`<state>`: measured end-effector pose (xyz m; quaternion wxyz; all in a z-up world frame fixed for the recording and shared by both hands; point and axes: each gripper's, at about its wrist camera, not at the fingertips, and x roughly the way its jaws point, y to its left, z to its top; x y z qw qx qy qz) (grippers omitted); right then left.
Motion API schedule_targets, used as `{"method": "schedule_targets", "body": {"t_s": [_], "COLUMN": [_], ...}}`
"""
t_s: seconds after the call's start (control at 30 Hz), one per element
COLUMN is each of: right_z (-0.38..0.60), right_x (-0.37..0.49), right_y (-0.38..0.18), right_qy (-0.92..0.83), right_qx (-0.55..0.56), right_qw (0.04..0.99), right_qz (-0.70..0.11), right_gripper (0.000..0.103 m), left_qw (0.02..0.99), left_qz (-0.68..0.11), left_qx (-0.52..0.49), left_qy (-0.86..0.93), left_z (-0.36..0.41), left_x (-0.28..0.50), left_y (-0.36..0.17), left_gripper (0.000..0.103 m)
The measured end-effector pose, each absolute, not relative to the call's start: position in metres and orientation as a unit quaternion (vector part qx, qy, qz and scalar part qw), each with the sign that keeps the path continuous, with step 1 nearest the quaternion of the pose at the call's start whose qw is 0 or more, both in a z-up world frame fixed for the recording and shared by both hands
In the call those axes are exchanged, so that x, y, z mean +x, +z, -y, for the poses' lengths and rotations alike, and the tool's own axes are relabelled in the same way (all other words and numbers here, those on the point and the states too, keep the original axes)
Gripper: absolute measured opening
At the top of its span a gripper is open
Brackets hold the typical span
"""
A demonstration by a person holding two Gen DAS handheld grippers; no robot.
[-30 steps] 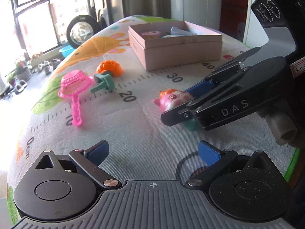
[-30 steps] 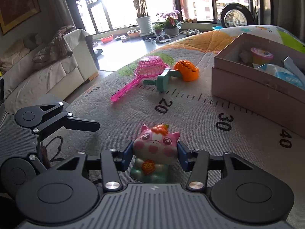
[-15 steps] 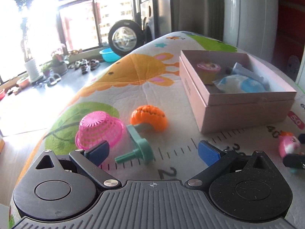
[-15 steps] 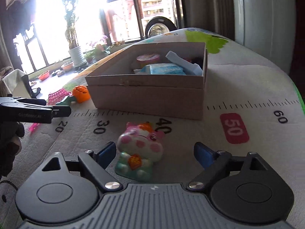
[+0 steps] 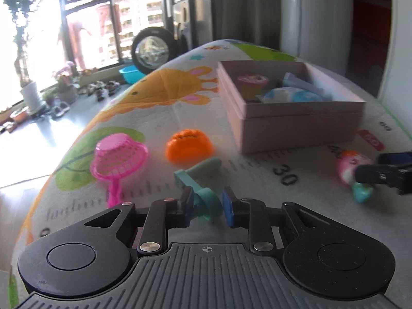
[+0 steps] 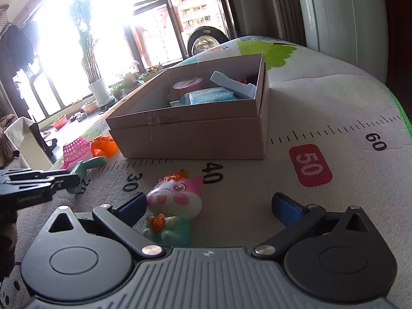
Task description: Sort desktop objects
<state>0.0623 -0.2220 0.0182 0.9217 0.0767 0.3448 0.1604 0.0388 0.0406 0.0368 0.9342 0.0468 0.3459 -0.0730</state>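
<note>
Quilted ruler-print mat [image 6: 334, 97] fronts bright windows [image 6: 108, 38], potted plants [image 6: 95, 87].

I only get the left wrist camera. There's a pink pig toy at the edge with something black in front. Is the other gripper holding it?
Observer: No. The right gripper has just been opening its jaws and they stand wide. The pig toy lies between them on the mat, not squeezed.
Operator: Is the pig touching it at all?
Observer: Its head is right beside one pad, maybe touching. The other pad stands well clear.
Operator: What's on its tummy?
Observer: A small red tag with gold marks, on its green body. It lies face up.
</note>
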Motion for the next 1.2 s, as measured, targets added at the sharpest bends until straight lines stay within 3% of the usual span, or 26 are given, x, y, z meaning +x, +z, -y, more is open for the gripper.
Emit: {"method": "schedule_targets", "body": {"t_s": [0.07, 0.13, 0.17, 0.33, 0.63, 0.73, 1.0, 1.2], "right_z": [0.222, 0.221, 0.221, 0.221, 0.221, 0.221, 0.222, 0.222], "right_x": [0.062, 0.062, 0.062, 0.063, 0.062, 0.062, 0.062, 0.062], "right_y": [0.018, 0.019, 0.019, 0.018, 0.017, 0.017, 0.017, 0.017], "right_qy": [0.16, 0.159, 0.159, 0.157, 0.157, 0.157, 0.157, 0.157], "right_qx": [0.076, 0.075, 0.075, 0.075, 0.077, 0.078, 0.081, 0.083], "right_qw": [0.922, 0.922, 0.922, 0.923, 0.923, 0.923, 0.923, 0.922], "right_qz": [-0.345, -0.345, -0.345, -0.344, -0.344, -0.344, -0.343, -0.343], "right_gripper": [0.103, 0.103, 0.103, 0.103, 0.103, 0.103, 0.103, 0.103], "left_qw": [0.926, 0.92, 0.919, 0.945, 0.937, 0.932, 0.948, 0.944], "left_qz": [-0.351, -0.348, -0.345, -0.309, -0.348, -0.361, -0.315, -0.282], "left_qx": [0.049, 0.054, 0.055, 0.043, 0.009, 0.019, 0.042, 0.082], "left_qy": [-0.131, -0.172, -0.182, -0.097, 0.012, 0.006, -0.013, -0.151], "left_z": [-0.028, -0.017, -0.014, -0.024, -0.055, -0.052, -0.049, -0.009], "left_x": [0.023, 0.012, 0.011, 0.035, 0.142, 0.156, 0.11, 0.046], "left_y": [0.038, 0.039, 0.04, 0.049, 0.031, 0.021, 0.038, 0.056], "left_gripper": [0.036, 0.053, 0.056, 0.09, 0.084, 0.065, 0.065, 0.067]}}
